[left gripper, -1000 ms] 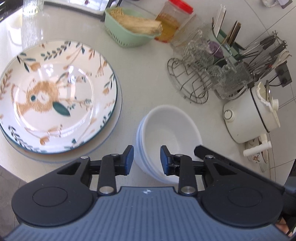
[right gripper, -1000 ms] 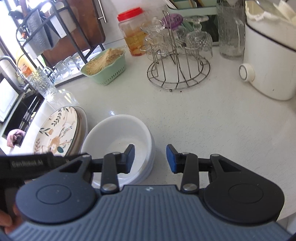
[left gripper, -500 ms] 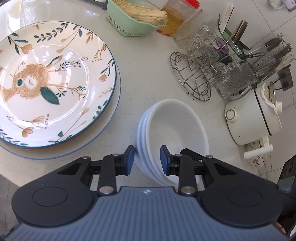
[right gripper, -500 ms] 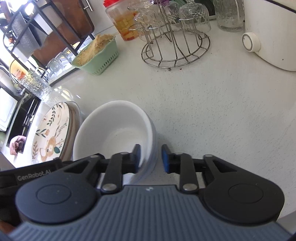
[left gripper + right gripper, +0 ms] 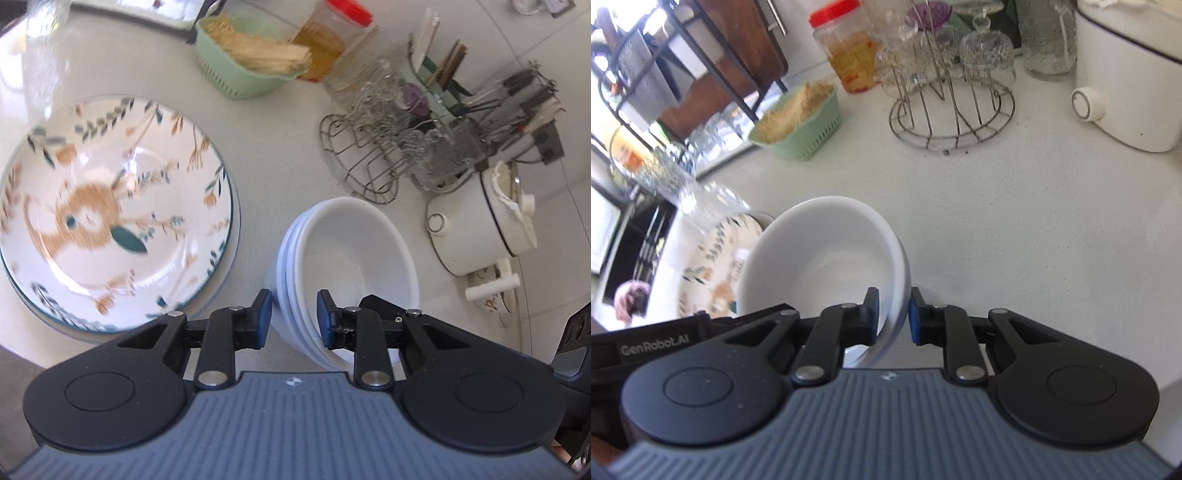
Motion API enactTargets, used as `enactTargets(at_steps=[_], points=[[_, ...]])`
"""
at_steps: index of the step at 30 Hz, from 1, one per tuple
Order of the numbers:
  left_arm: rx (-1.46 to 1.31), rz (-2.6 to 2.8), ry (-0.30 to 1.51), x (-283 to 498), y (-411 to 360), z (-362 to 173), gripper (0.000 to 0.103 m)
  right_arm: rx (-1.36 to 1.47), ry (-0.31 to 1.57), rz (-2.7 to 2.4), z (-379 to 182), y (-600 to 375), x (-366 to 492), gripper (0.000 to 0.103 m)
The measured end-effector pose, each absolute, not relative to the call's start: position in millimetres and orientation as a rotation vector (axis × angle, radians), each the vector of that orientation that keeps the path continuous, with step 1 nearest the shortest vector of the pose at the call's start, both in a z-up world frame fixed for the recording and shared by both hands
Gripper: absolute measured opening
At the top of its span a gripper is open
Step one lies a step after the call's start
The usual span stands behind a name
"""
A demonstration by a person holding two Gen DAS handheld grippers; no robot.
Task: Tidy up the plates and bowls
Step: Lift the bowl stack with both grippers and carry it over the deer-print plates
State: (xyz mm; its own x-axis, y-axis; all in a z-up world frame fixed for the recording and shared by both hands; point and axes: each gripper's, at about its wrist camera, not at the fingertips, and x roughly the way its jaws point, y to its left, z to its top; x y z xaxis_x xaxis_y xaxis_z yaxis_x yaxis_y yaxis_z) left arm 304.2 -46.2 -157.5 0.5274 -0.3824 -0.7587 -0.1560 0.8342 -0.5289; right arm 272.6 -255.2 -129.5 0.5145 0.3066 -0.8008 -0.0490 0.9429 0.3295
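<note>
The step in hand looked like a two-handed lift of the stack of white bowls [image 5: 347,266]: both tools straddled its near rim at once. The left tool [image 5: 293,317] had one pad outside the stacked rims and one inside the top bowl, jaws closing, and the pads seemed to touch the rims w/o obvious squeeze (hard to be sure from this angle). The right tool [image 5: 892,314] was pinching the stack's wall on the opposite side, pads pressed tight on the rim, nearly together.

In the right wrist view the stack sat tilted, its far edge raised toward 11 o'clock, so it was prob. already coming off the desk [image 5: 1015,221]. The floral plate [image 5: 110,210] lay flat on a second plate at 9 o'clock of the bowls, just beside them, not touching as far as I could tell.

Next move, as I judge it: keep both grips even, level the stack and carry it to wherever bowls belong; uneven pull could slip a nested bowl.

Pose: both tools pointed steeply down and fwd over the desk, the left one from the stack's left edge, the right one from its right. The wire glass rack [image 5: 953,110] stood well apart at 12 o'clock.
</note>
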Motion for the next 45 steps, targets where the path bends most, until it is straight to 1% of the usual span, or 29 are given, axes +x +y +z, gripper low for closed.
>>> enactTargets(at_steps=[12, 18, 27, 32, 37, 45], points=[[-0.580, -0.291, 1.011, 309.1, 3.6, -92.9, 0.031, 0.342, 0.887, 0.133, -63.6, -219.0, 254.7, 0.020], [-0.552, -0.360, 1.015, 305.6, 37.8, -77.7, 0.031, 0.399, 0.817, 0.077, -46.0, -186.7, 232.8, 0.020], [-0.568, -0.372, 0.975, 304.2, 93.9, -69.2, 0.031, 0.490, 0.814, 0.076, -54.5, -148.5, 226.9, 0.020], [-0.542, -0.342, 0.966, 309.2, 108.0, -69.7, 0.031, 0.481, 0.836, 0.100, -61.3, -130.5, 237.4, 0.020], [-0.504, -0.293, 1.003, 317.8, 118.4, -88.0, 0.031, 0.482, 0.902, 0.111, -81.3, -115.5, 253.7, 0.020], [-0.498, -0.244, 1.078, 332.3, 128.7, -131.8, 0.031, 0.408, 0.980, 0.121, -115.8, -96.0, 266.3, 0.020]])
